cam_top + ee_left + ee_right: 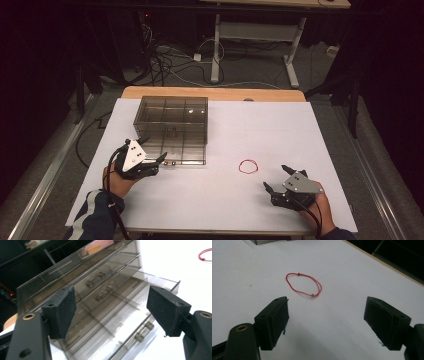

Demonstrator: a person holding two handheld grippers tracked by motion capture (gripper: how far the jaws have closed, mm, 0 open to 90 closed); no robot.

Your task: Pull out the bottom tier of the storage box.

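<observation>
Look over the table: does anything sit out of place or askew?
One drawer: the bottom drawer of the smoky clear drawer box is pulled partway out while the upper ones sit flush. A red string loop lies loose on the white table.

I see a white table top (220, 200) with a tan wooden edge showing at the far side. On it, far left, sits a smoke-grey see-through drawer box (172, 127) with silvery handles. Near right lies a thin red string loop (248, 166). Both grippers, left gripper (150, 161) and right gripper (277, 180), are black with pale grey plates. My left sleeve (95, 217) is dark blue with white stripes.
</observation>
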